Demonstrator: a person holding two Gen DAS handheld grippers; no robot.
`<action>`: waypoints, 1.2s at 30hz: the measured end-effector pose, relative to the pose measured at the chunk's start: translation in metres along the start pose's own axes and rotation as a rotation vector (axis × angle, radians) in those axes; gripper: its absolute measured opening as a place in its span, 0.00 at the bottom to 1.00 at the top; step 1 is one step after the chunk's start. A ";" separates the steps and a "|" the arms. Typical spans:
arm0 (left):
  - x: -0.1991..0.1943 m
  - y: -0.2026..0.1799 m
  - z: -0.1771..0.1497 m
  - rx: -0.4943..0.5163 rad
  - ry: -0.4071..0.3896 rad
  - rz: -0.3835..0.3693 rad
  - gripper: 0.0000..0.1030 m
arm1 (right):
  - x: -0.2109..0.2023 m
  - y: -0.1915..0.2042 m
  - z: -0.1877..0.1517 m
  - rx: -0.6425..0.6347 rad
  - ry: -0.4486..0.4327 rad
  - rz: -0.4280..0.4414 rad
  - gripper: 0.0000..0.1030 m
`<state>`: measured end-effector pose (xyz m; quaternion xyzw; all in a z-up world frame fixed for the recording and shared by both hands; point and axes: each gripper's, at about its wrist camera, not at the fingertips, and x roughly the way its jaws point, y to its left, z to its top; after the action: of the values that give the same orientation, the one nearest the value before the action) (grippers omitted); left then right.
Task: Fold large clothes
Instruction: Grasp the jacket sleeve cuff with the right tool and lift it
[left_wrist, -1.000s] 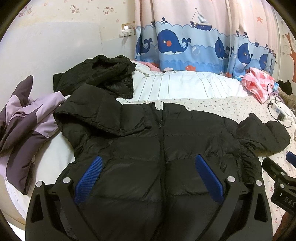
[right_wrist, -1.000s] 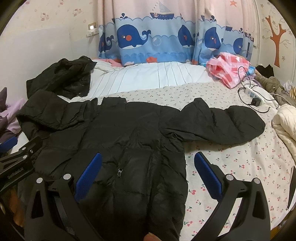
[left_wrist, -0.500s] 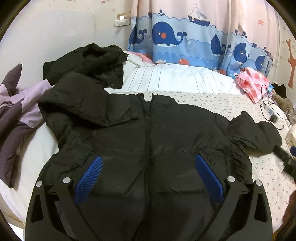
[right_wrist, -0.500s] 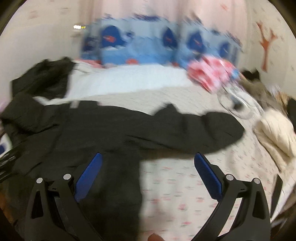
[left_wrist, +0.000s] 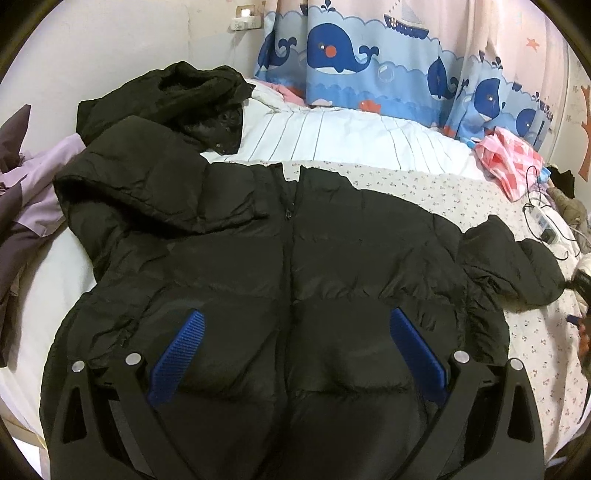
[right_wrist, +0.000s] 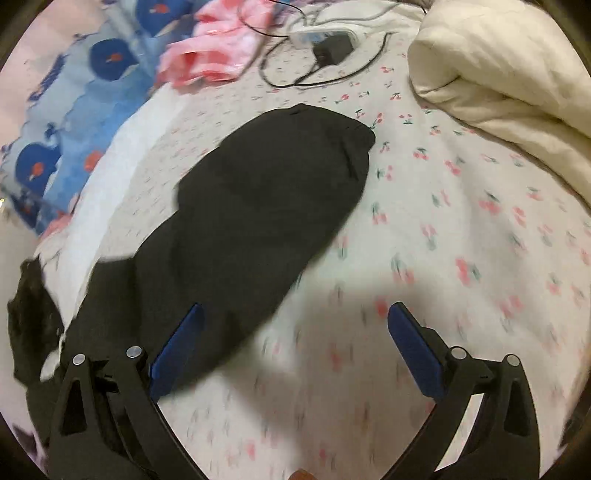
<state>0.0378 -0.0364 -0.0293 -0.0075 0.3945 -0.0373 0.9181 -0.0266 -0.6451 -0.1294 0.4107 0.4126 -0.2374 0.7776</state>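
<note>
A large black puffer jacket (left_wrist: 295, 266) lies spread front-up on the bed, zipper down the middle, hood at the upper left, one sleeve (left_wrist: 517, 266) stretched right. My left gripper (left_wrist: 295, 325) is open and empty, low over the jacket's lower front. In the right wrist view that sleeve (right_wrist: 266, 206) lies on the cherry-print sheet (right_wrist: 461, 240), cuff toward the top. My right gripper (right_wrist: 295, 321) is open and empty above the sheet beside the sleeve, its left finger over the fabric.
A second black jacket (left_wrist: 177, 96) lies bunched at the back left, a purple garment (left_wrist: 29, 192) at the left edge. A pink checked cloth (right_wrist: 207, 51), a power strip with cables (right_wrist: 325, 40) and a cream duvet (right_wrist: 509, 81) lie near the sleeve's cuff. Whale curtains (left_wrist: 369, 62) hang behind.
My right gripper has swung right and down toward the sleeve, turning its view. My left gripper has moved in closer over the jacket's front. Both stay open.
</note>
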 end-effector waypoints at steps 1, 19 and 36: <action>0.002 -0.001 0.000 0.005 0.002 0.002 0.94 | 0.010 -0.003 0.007 0.032 -0.005 0.014 0.93; 0.006 -0.018 0.014 -0.178 -0.084 -0.130 0.94 | -0.098 0.057 0.200 -0.119 -0.526 -0.020 0.04; -0.009 -0.063 -0.012 0.053 -0.081 -0.100 0.94 | -0.113 0.004 -0.220 -0.499 0.373 0.424 0.84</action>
<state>0.0189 -0.0981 -0.0283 -0.0043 0.3549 -0.0933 0.9302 -0.1838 -0.4560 -0.1037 0.3211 0.4979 0.1154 0.7973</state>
